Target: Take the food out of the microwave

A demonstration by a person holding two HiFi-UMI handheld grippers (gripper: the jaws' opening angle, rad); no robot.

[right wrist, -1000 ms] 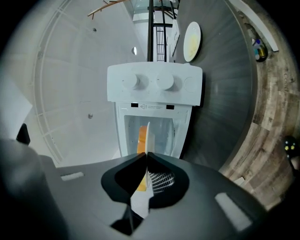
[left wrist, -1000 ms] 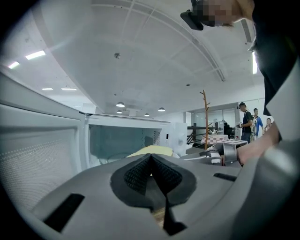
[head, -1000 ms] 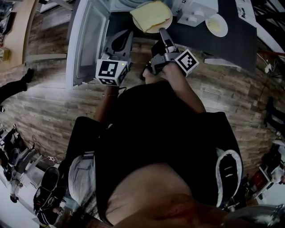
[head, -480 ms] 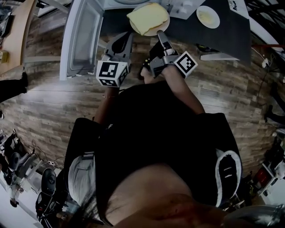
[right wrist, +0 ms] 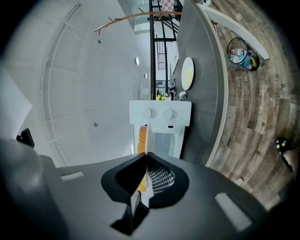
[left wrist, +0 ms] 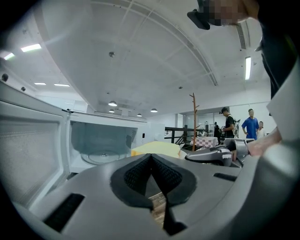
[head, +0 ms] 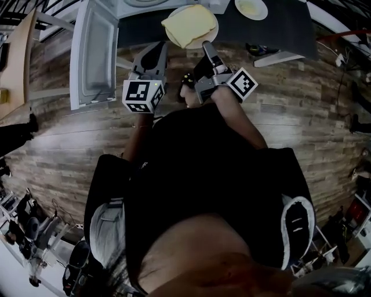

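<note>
Yellow food (head: 189,24) is lying on a white plate (head: 213,30). The right gripper (head: 205,46) is pinching its near rim. The left gripper (head: 155,51) is pressing its jaws together on nothing.

Two grippers (head: 156,47) (head: 206,45), one microwave (head: 93,58), two plates (head: 212,32) (head: 251,7) (one plate bears yellow food (head: 186,23)).

A small white plate (head: 251,8) lies on the dark tabletop (head: 284,29), ahead and to the right of the right gripper (head: 206,46). Wood-plank floor (head: 58,145) spreads below it. Far ahead of the left gripper (left wrist: 151,155) stand a wooden coat stand (left wrist: 193,119), a checked table (left wrist: 205,140) and several people (left wrist: 250,124).
</note>
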